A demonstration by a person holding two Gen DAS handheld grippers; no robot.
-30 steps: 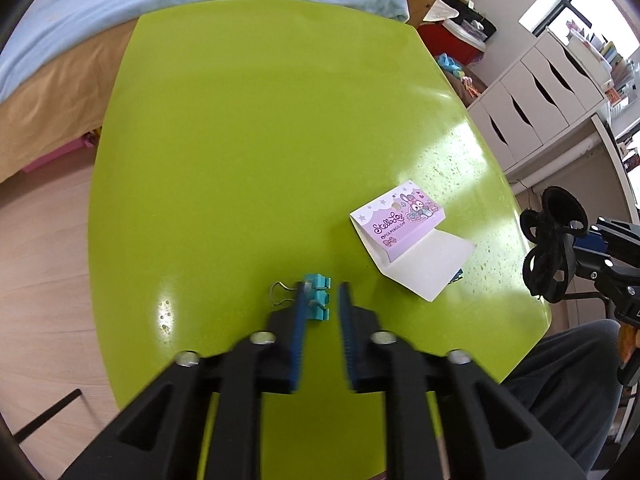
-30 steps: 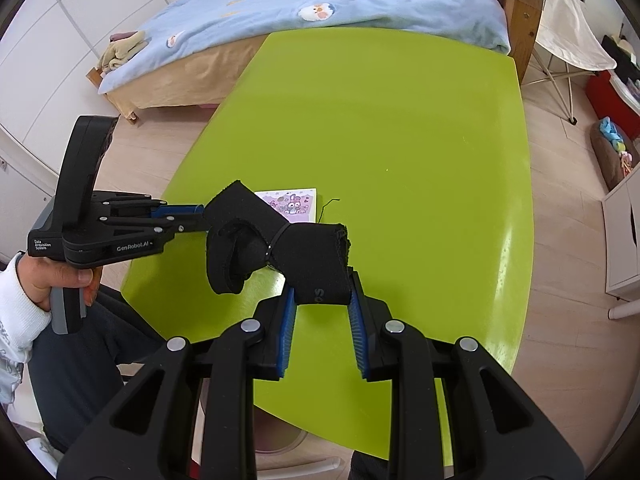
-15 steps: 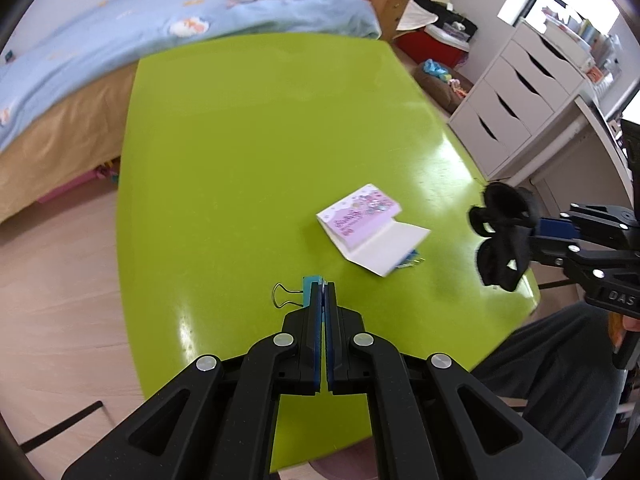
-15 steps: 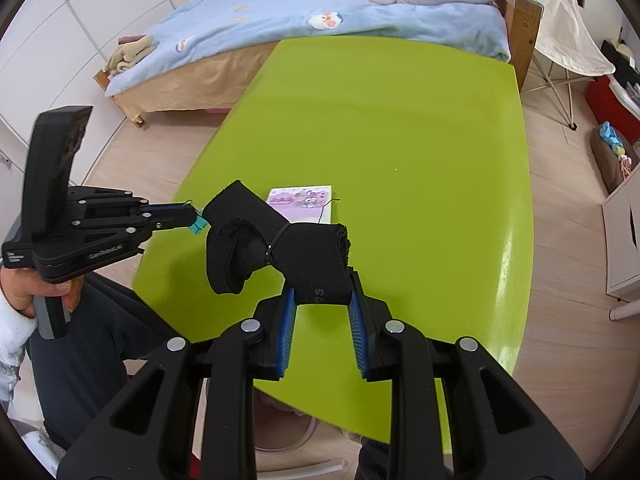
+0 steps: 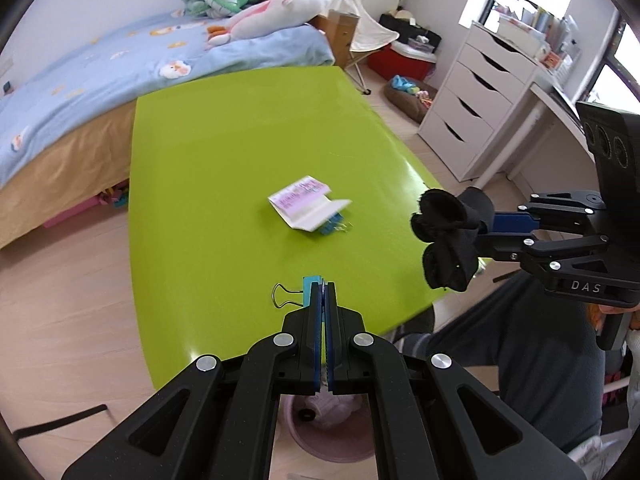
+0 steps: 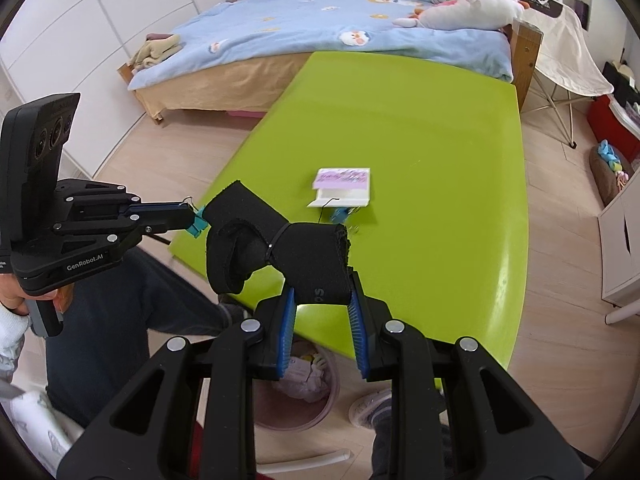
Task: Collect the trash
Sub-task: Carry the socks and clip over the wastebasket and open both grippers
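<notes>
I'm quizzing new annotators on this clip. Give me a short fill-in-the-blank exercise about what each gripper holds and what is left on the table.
1. The left gripper is shut on a teal binder ____.
2. The right gripper holds a bundle of ____ fabric.
3. The purple-and-white card lies on the ____ table.
4. Below the table edge stands a pink ____.

Missing words: clip; black; green; bin
</notes>
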